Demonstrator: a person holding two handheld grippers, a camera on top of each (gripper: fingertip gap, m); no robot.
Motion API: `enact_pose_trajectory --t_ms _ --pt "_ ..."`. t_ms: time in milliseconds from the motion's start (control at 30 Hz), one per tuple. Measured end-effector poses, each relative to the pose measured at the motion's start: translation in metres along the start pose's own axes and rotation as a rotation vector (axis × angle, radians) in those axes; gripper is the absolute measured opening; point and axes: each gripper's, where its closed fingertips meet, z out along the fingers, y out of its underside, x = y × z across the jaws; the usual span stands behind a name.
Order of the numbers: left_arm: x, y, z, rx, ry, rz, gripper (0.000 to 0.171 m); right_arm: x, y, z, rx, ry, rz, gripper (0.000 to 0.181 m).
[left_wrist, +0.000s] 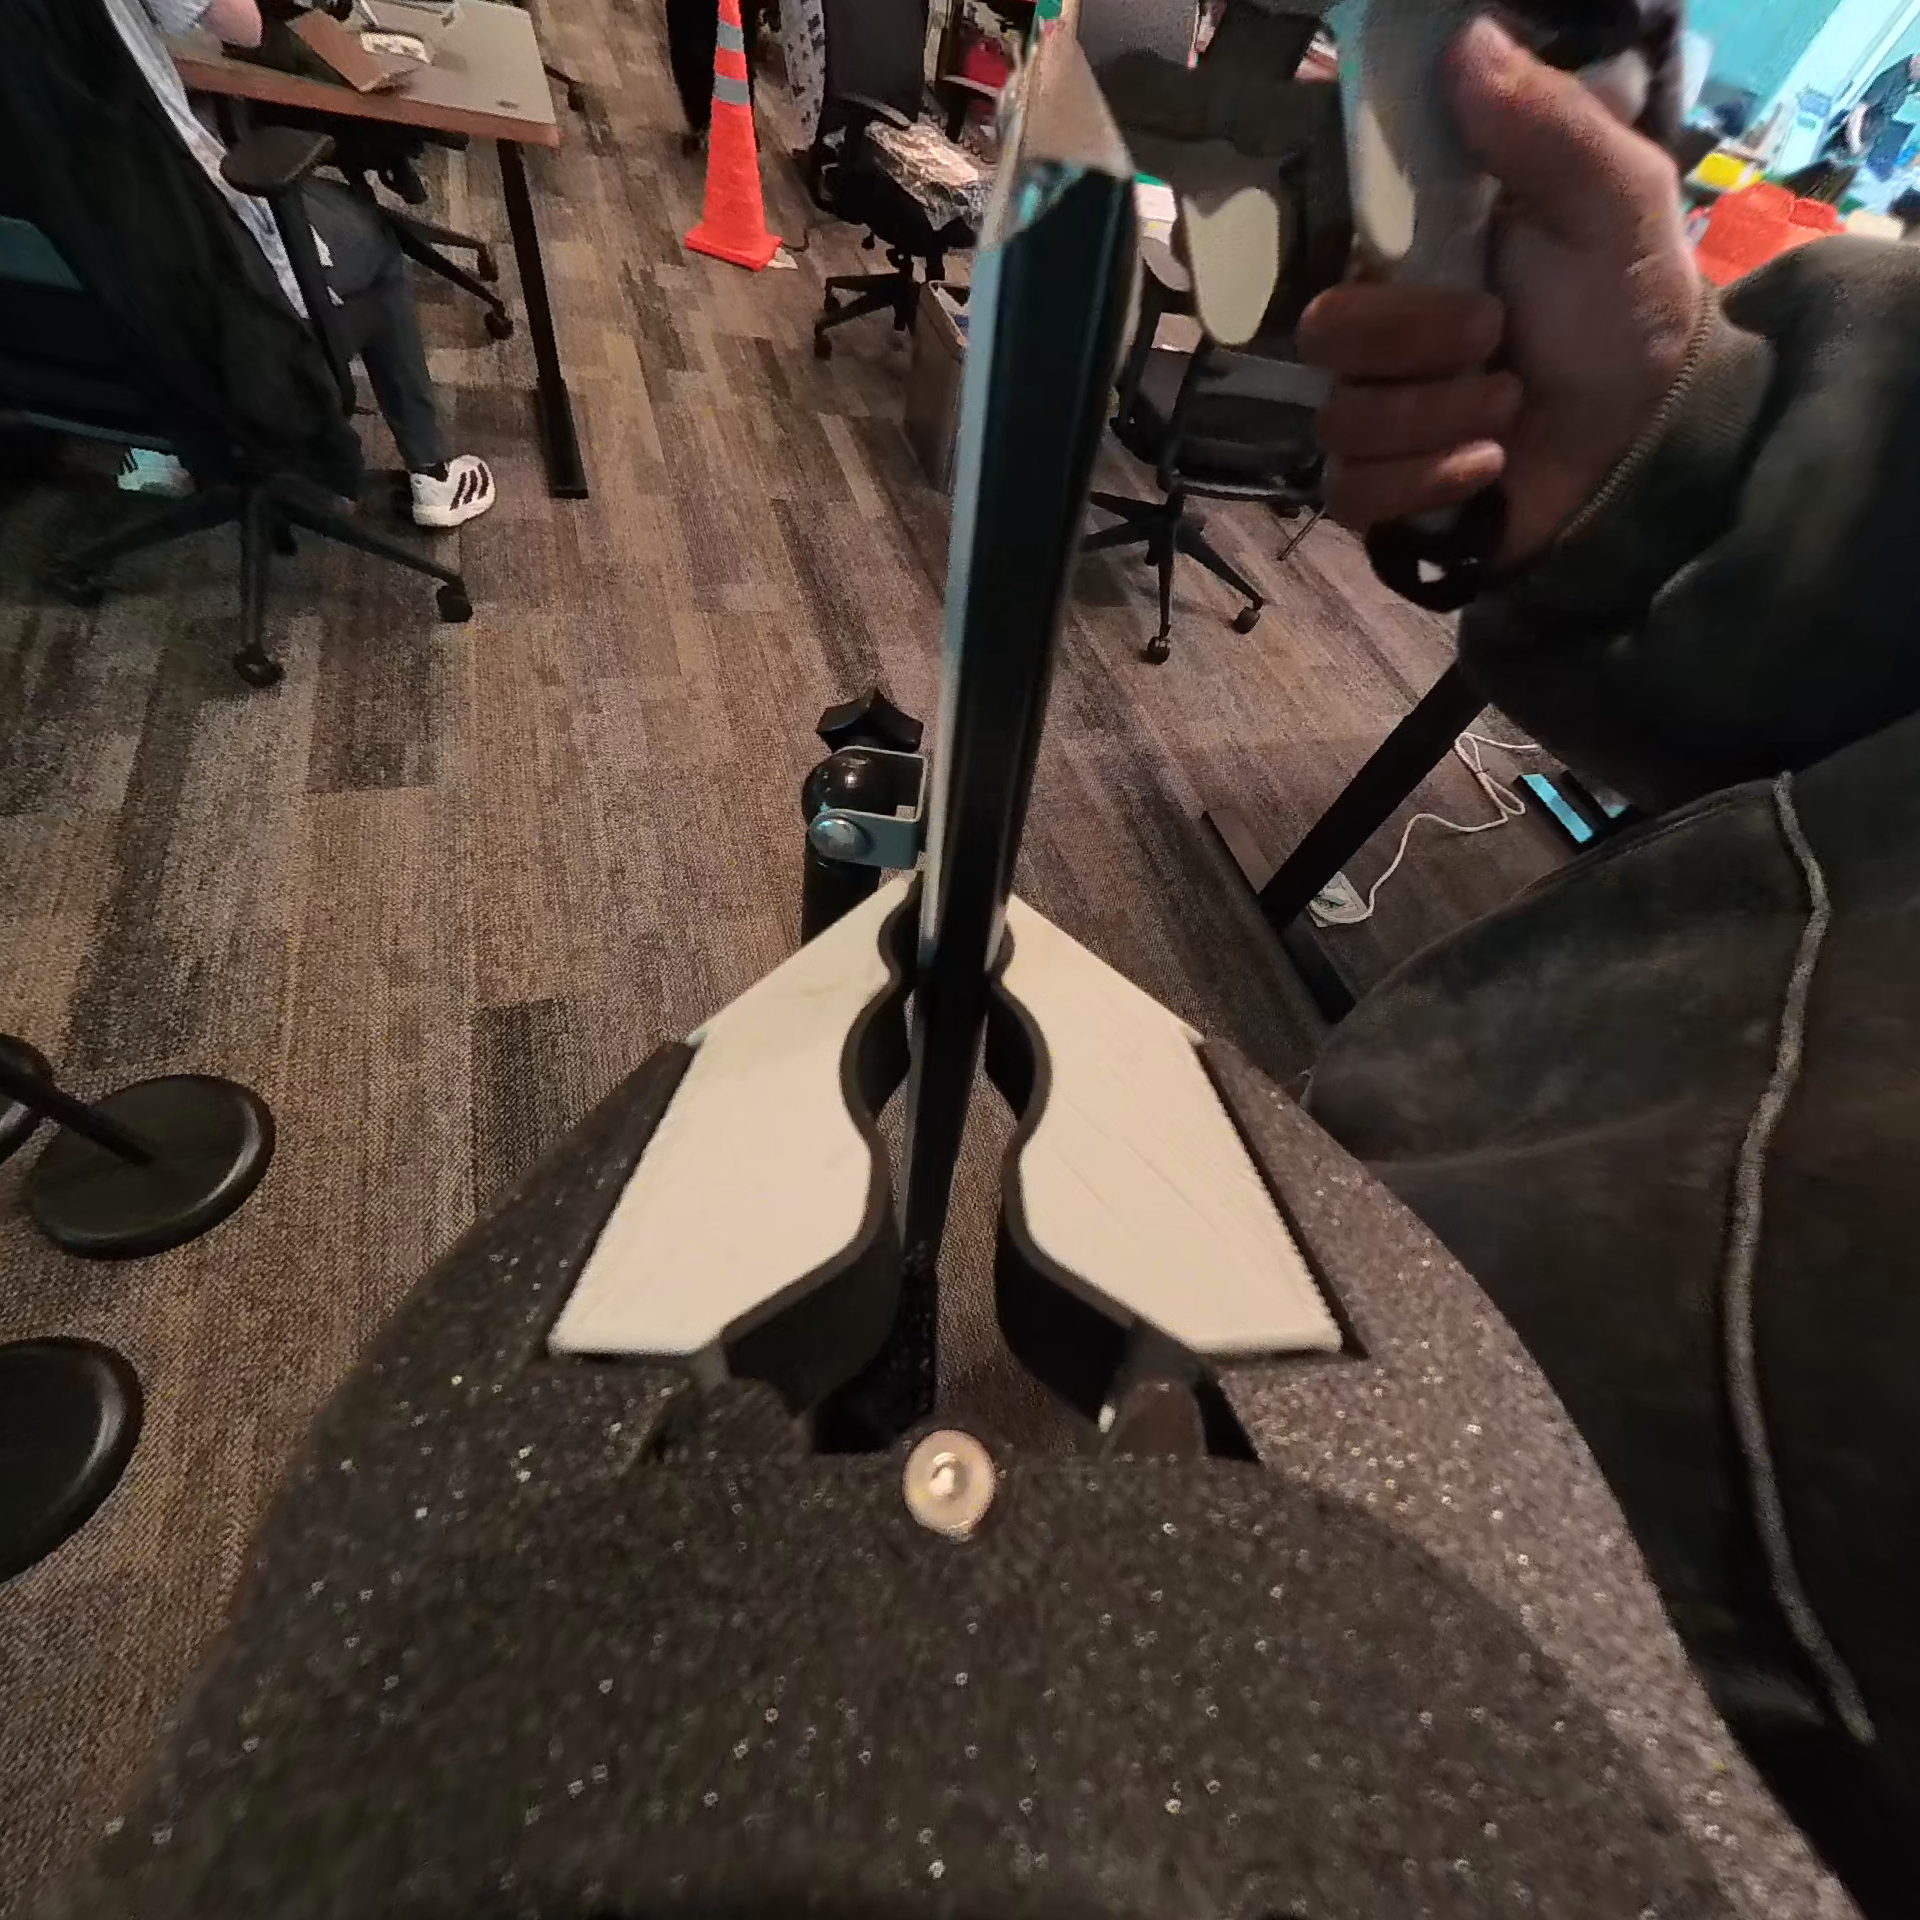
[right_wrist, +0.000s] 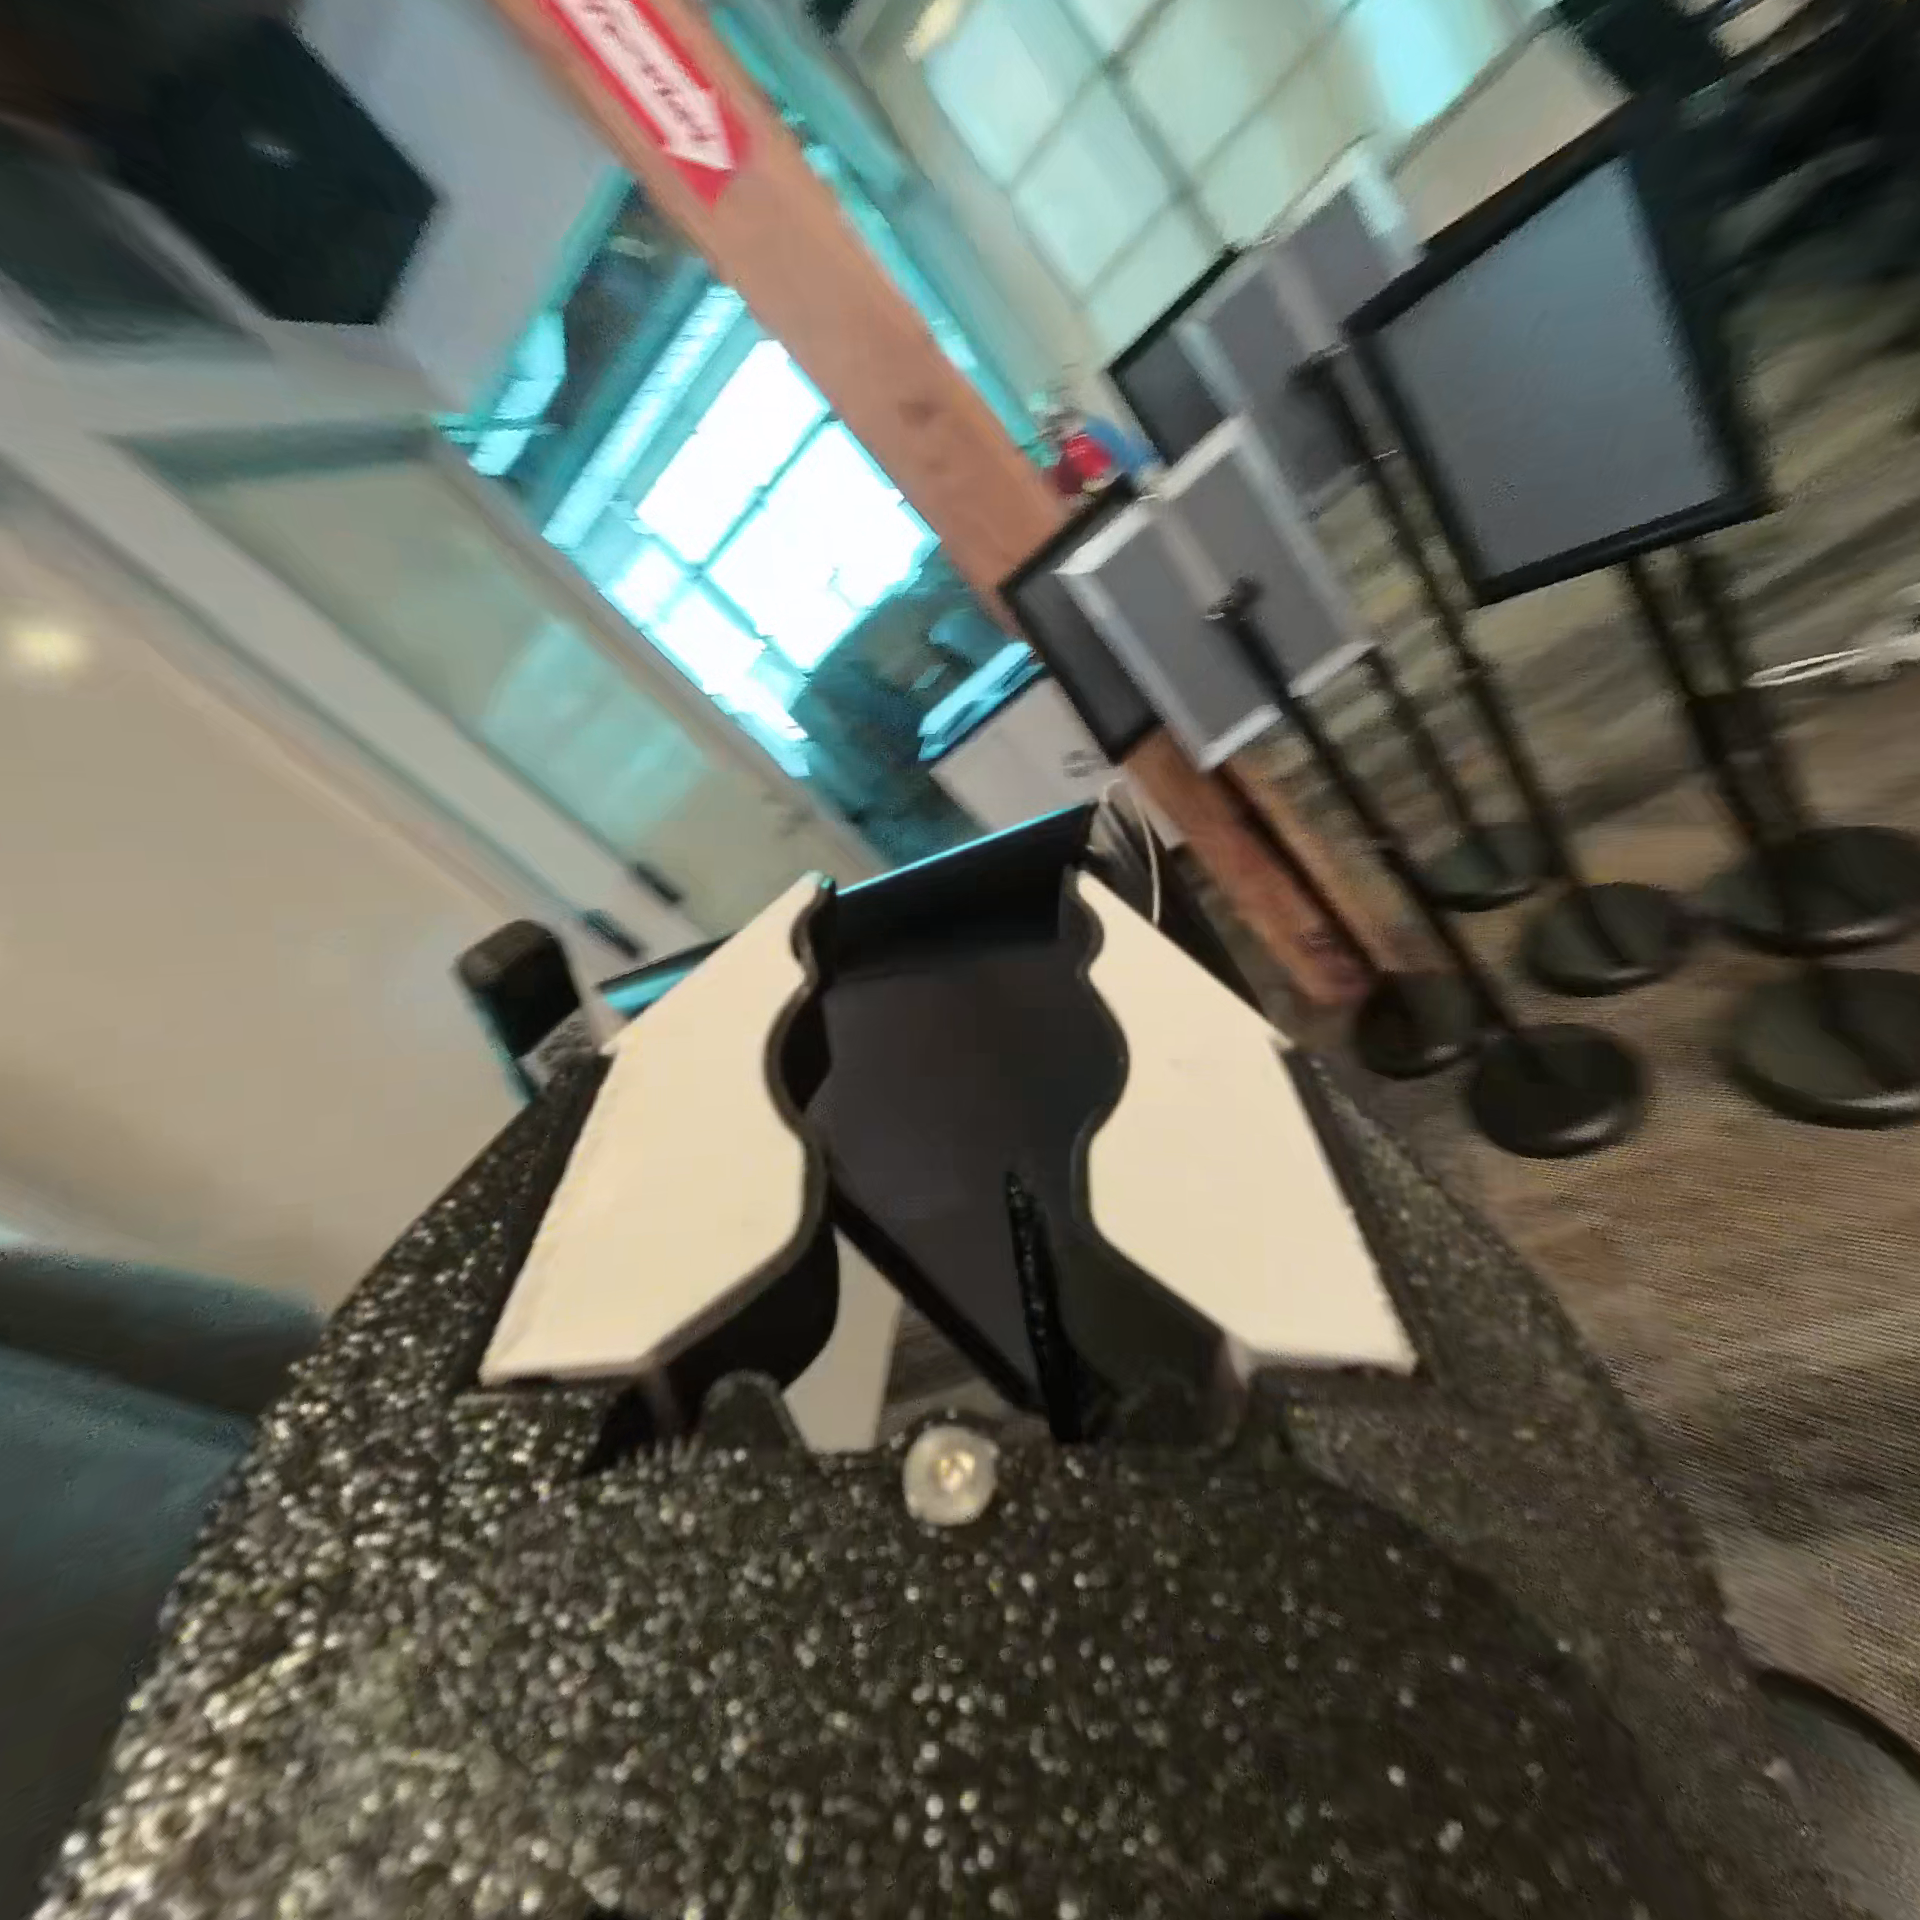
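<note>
A thin black-framed sign panel (left_wrist: 1023, 499) stands edge-on in the left wrist view, fixed by a metal bracket (left_wrist: 868, 826) to a black pole. My left gripper (left_wrist: 956, 940) is shut on the panel's lower edge, both white fingers pressed against it. My right gripper (left_wrist: 1195, 239), held by a hand (left_wrist: 1455, 343), is at the panel's upper part. In the right wrist view my right gripper (right_wrist: 951, 914) is closed around the black frame (right_wrist: 956, 1081), which fills the gap between its fingers. That view is blurred.
An orange cone (left_wrist: 732, 156), office chairs (left_wrist: 904, 187) and a desk (left_wrist: 447, 94) with a seated person stand on the carpet beyond. Round stand bases (left_wrist: 156, 1164) lie at the left. Several more sign stands with round bases (right_wrist: 1558, 1081) line a wooden pillar (right_wrist: 883, 343).
</note>
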Motion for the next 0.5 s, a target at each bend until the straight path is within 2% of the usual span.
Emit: enact_pose_trajectory --t_ms 133,300,500 --pt "-0.0019 0.0026 -0.0010 -0.017 -0.016 0.009 0.006 -0.0008 -0.0004 0.0014 -0.055 -0.131 -0.047 0.038" --pt "-0.0057 0.0041 -0.0023 -0.025 -0.038 0.000 0.006 0.0019 -0.0014 0.0044 -0.144 -0.237 -0.029 0.023" --pt "-0.0097 0.0055 -0.0015 -0.042 -0.092 0.005 0.006 -0.0012 -0.0038 0.0026 -0.270 -0.349 0.143 0.026"
